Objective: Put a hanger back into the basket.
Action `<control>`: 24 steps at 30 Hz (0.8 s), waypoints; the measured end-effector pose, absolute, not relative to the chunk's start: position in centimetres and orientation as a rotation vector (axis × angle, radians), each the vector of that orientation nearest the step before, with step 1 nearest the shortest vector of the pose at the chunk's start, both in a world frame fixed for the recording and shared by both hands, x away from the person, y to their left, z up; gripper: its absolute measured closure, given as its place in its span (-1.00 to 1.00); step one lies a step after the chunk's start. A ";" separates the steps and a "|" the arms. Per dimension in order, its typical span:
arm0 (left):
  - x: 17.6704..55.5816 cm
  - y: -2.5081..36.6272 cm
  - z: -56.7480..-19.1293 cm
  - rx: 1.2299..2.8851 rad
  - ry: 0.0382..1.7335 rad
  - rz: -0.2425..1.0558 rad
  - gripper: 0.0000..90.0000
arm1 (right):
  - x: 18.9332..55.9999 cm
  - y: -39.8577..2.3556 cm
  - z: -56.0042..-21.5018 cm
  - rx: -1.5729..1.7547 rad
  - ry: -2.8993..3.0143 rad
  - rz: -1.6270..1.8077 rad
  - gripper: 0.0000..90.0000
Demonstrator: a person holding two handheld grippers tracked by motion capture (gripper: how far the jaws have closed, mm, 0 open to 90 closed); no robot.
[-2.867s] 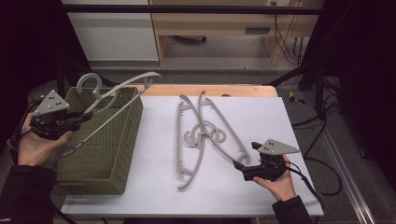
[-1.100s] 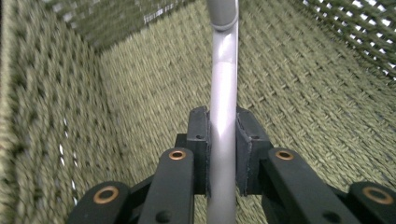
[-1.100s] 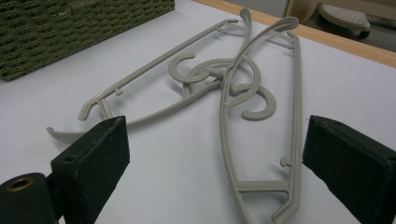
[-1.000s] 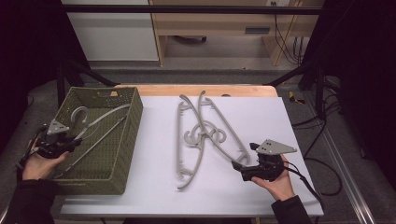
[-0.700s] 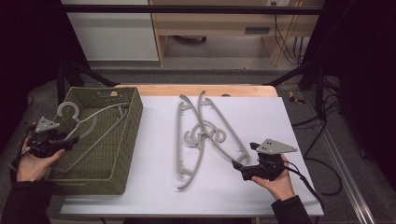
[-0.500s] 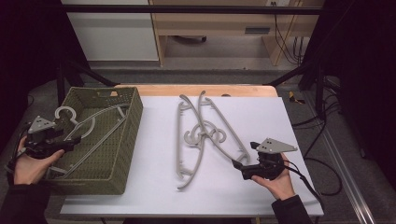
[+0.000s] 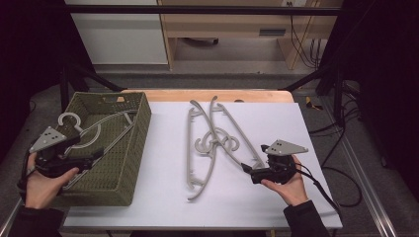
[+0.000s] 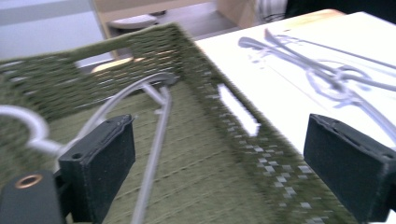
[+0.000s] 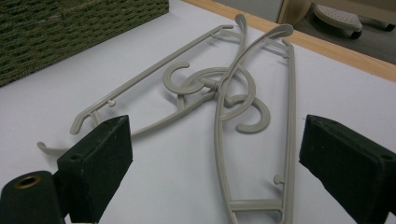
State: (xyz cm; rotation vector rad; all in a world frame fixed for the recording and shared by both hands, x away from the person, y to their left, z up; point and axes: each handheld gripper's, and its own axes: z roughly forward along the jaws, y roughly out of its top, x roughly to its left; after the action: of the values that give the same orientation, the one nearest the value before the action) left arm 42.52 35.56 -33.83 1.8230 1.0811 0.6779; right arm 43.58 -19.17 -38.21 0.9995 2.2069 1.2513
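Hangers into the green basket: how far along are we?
Done: one hanger lies in the green basket, its hook over the rim. In hand: nothing; the left gripper has just opened its jaws, empty beside that hanger; the right gripper is open, empty. Left: the tangle of hangers on the table, three by their hooks.

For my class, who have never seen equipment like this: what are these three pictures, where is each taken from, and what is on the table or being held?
A person holds a hand-held gripper in each hand. One picture looks down from above the table; the other two come from cameras riding on each gripper, looking along its black fingers. On the table stands a green basket with one grey hanger inside, and two more hangers lie crossed on the white top. The left gripper has just been opening and holds nothing. The right gripper is open too, pointing at the crossed hangers.
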 end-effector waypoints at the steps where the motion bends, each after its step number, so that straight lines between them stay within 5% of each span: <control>1: 42.4 35.1 -33.9 1.826 1.069 0.673 -0.83 | 43.7 -19.0 -38.1 1.000 2.209 1.247 -0.77; 24: 40.1 27.4 -35.8 1.875 0.847 0.551 -0.85 | 47.0 -14.9 -38.5 1.011 2.319 1.126 -0.70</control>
State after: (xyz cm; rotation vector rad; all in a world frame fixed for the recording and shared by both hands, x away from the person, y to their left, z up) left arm 40.13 27.44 -35.83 1.8748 0.8475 0.5514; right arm 46.95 -14.89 -38.49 1.0108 2.3187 1.1260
